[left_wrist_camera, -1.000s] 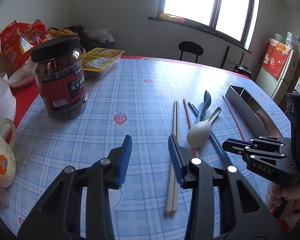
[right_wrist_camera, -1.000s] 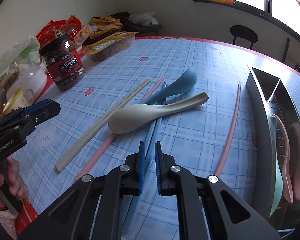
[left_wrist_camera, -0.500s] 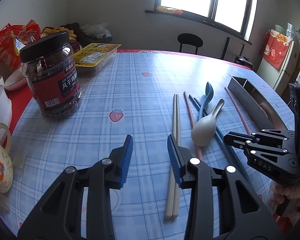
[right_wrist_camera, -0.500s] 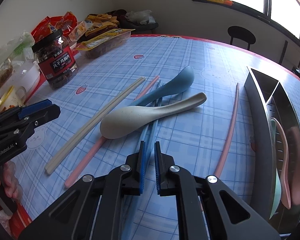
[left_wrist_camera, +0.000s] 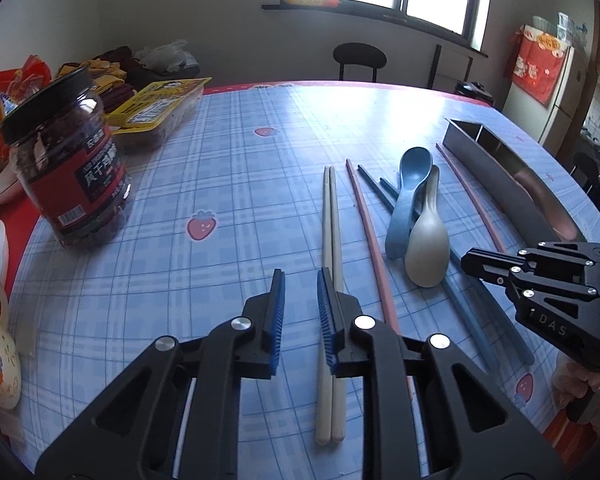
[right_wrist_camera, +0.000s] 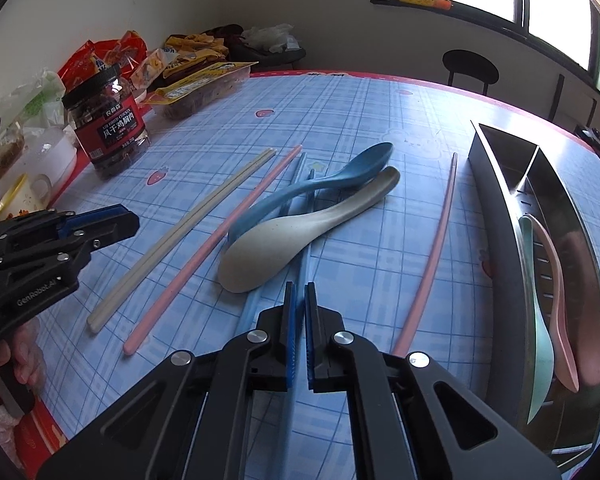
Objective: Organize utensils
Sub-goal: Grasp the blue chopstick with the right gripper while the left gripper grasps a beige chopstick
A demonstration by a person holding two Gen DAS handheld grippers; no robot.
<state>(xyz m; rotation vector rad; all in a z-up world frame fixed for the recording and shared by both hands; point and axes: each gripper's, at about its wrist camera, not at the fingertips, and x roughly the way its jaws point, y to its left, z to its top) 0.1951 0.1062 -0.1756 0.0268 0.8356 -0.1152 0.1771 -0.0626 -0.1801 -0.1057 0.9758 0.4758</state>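
Plastic shows first on my left: a dark-lidded jar (left_wrist_camera: 66, 168) with a red label stands near the table's edge. Beside it my left gripper (left_wrist_camera: 300, 312) hangs above the blue checked tablecloth (left_wrist_camera: 236, 152), jaws parted by a moderate gap with nothing between them; its right blue pad (left_wrist_camera: 326, 320) sits just over the cream chopsticks (left_wrist_camera: 329, 280), which lie together side by side. Next comes a pink chopstick (right_wrist_camera: 216, 240), then the blue chopsticks (left_wrist_camera: 456, 304) with a blue spoon (right_wrist_camera: 316, 192) and a beige spoon (right_wrist_camera: 300, 228) lying across them, the two spoons touching. My right gripper (right_wrist_camera: 299, 332) sits over the blue chopsticks, jaws nearly closed, only a thin slit left; I cannot tell whether anything is pinched. Farther right lies a second pink chopstick (right_wrist_camera: 432, 256), apart from the rest. At the far right the metal tray (right_wrist_camera: 496, 184) holds a green spoon (right_wrist_camera: 538, 320) and a pink spoon (right_wrist_camera: 560, 312) in one compartment.
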